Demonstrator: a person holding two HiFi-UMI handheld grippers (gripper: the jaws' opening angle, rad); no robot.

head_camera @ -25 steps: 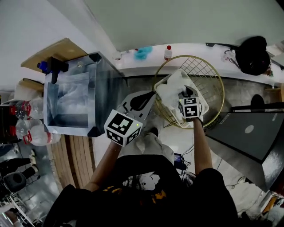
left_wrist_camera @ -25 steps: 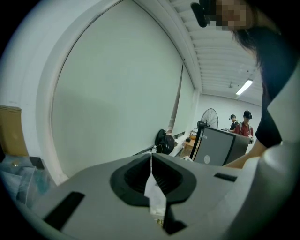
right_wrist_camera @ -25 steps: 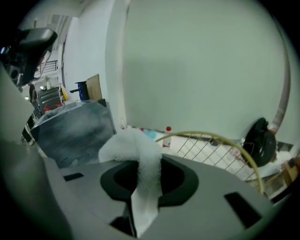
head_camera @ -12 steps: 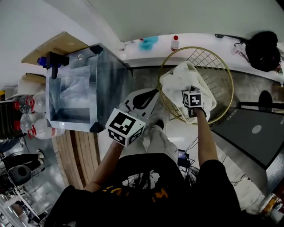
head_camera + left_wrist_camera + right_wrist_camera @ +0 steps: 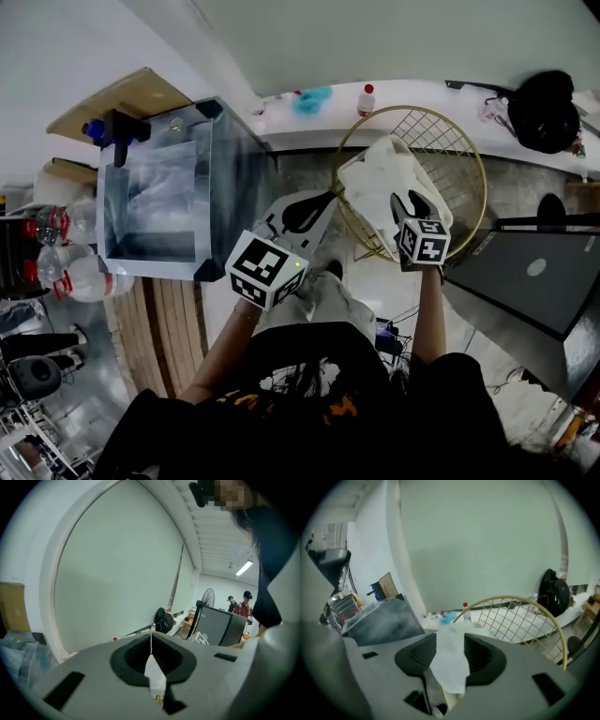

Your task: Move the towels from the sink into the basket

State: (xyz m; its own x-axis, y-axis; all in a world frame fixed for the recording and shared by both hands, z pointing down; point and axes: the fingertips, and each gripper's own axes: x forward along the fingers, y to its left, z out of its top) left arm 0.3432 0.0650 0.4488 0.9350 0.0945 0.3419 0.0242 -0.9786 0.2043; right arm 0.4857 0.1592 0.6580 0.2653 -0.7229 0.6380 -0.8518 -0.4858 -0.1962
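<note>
the crumpled white towels [image 5: 380,178] lie heaped in the round gold wire basket [image 5: 472,159], piled against its near left side and rising over the rim. the right gripper [image 5: 409,200] hangs just above the heap, pointing down into the basket. its jaws have just been opening. in the right gripper view they stand apart, with white towel cloth [image 5: 449,663] showing in the gap and the pads not pressing on it, so the grip is let go. the left gripper [image 5: 319,202] is held between the basket and the square steel sink [image 5: 230,187], beside both and touching neither. its jaws are closed together on nothing [image 5: 151,641]. a black and blue tap [image 5: 112,136] sits at the sink's far left corner. on the white ledge behind the basket are a turquoise cloth [image 5: 311,100], a small red-capped bottle [image 5: 367,97] and a black bag [image 5: 544,112].
</note>
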